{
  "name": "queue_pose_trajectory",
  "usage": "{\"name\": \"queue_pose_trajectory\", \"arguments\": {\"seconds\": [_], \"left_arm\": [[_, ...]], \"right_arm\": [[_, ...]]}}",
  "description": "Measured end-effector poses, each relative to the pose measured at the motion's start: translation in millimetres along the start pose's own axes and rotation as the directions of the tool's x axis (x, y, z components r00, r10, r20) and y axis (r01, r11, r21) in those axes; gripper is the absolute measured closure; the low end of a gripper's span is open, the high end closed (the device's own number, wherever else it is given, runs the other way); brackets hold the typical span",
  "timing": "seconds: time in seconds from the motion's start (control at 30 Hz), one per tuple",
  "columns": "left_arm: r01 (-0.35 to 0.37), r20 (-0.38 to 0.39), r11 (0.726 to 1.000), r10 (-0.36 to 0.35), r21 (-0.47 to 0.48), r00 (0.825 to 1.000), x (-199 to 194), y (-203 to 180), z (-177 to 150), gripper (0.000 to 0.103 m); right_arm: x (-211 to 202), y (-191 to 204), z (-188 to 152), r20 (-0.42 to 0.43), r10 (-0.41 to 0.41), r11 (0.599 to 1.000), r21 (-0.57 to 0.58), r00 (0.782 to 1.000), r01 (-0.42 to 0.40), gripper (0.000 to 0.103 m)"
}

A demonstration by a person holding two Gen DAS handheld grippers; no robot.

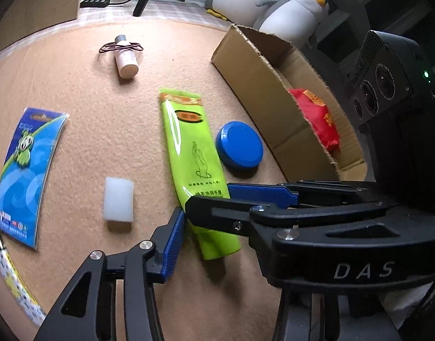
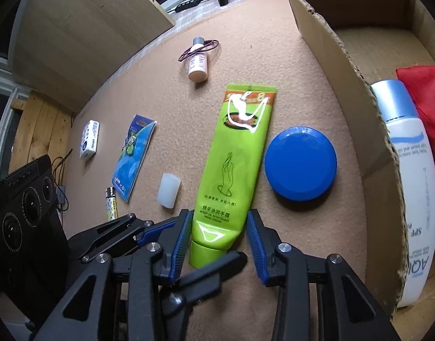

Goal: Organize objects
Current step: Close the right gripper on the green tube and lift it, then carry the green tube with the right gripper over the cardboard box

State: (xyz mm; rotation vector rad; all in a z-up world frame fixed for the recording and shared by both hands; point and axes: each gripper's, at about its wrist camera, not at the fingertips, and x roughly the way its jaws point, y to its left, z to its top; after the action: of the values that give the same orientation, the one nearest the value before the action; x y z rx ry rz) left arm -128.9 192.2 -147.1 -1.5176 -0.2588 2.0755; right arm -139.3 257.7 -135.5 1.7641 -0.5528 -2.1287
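R gripper (image 2: 218,217) points down at the cap end of the green tube (image 2: 231,164). Its jaws are apart and straddle the tube: the L pad (image 2: 183,241) sits against the tube's edge, while a sliver of carpet shows btwn the tube and the other pad, so no grip. L gripper (image 1: 223,218) comes in from the side at the same end. Its blue pad (image 1: 172,244) is just beside the tube, but its other finger is hidden behind the R gripper in the L view. The R view shows its two fingers spread near the cap; can't tell if they press.

The tube lies flat on the carpet (image 2: 302,227), outside the box (image 2: 345,65). A blue disc (image 2: 300,163) sits btwn tube and box wall. On the tube's other side is a white block (image 2: 168,189), then a blue card pack (image 2: 133,156) and a lighter (image 2: 111,203). Further off lies a small bottle (image 2: 199,64) w/ a dark loop (image 2: 200,48) over its neck.

R view only: a white lotion bottle (image 2: 410,170) in the box next to the red bag (image 2: 427,99), and a small white pack (image 2: 90,139) at the carpet edge. L view only: plush penguins (image 1: 297,5) behind the box.

Surface is tan felt-like carpet. A wood panel (image 2: 75,28) stands at the far L, w/ a power strip (image 1: 93,2) and cables on checked floor beyond.
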Motion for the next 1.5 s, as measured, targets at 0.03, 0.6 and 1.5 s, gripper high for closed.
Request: {"name": "queue_pose_trajectory", "arguments": {"seconds": [0.03, 0.6, 1.5], "left_arm": [[0.003, 0.005, 1.000, -0.003, -0.004, 1.000, -1.2, -0.5, -0.8, 0.055], [0.043, 0.031, 0.998, -0.042, -0.038, 0.999, -11.9, -6.8, -11.2, 0.057], [0.100, 0.099, 0.985, -0.114, 0.138, 0.989, 19.8, -141.9, 92.2, 0.057]], "right_arm": [[-1.4, 2.3, -0.6, 0.006, -0.003, 1.000, -0.006, 1.000, 0.003, 0.067], [-4.9, 19.2, -7.0, 0.026, -0.037, 0.995, -0.092, 0.999, 0.040, 0.073], [-131.2, -42.3, 29.8, 0.240, -0.128, 0.990, -0.023, 0.962, 0.138, 0.073]]}}
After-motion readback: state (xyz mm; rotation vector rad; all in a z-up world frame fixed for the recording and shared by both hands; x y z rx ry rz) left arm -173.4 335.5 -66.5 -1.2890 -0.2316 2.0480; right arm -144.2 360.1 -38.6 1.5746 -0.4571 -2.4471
